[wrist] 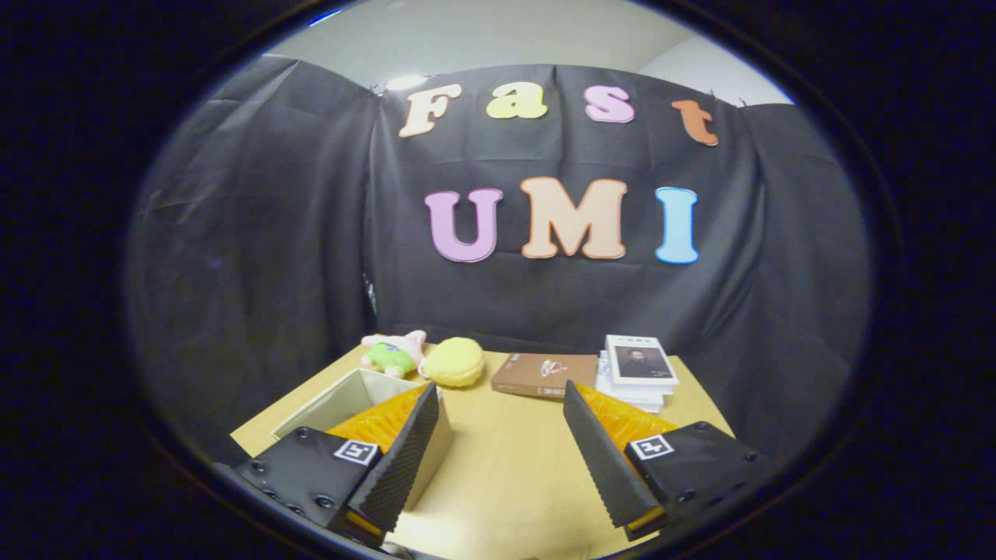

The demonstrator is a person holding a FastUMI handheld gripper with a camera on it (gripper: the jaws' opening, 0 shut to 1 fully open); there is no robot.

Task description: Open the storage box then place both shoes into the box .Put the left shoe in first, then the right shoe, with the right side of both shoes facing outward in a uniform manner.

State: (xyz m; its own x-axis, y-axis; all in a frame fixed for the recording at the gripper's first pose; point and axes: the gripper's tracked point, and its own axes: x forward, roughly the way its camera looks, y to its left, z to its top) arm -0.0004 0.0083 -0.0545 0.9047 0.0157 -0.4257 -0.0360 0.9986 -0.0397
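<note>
My gripper (pixel 502 404) stands open above the wooden table (pixel 506 474), with only bare tabletop between its two fingers. The storage box (pixel 342 400) is a white open-topped box on the table behind my left finger (pixel 405 455), which covers its near right side. Its inside looks pale; what lies in it is hidden by the finger. My right finger (pixel 603 459) hangs over the table, short of the books.
Along the back of the table lie a pink and green plush toy (pixel 393 354), a yellow round plush (pixel 455 362), a brown book (pixel 545 373) and a stack of white books (pixel 638 373). Black cloth walls close the booth behind and on both sides.
</note>
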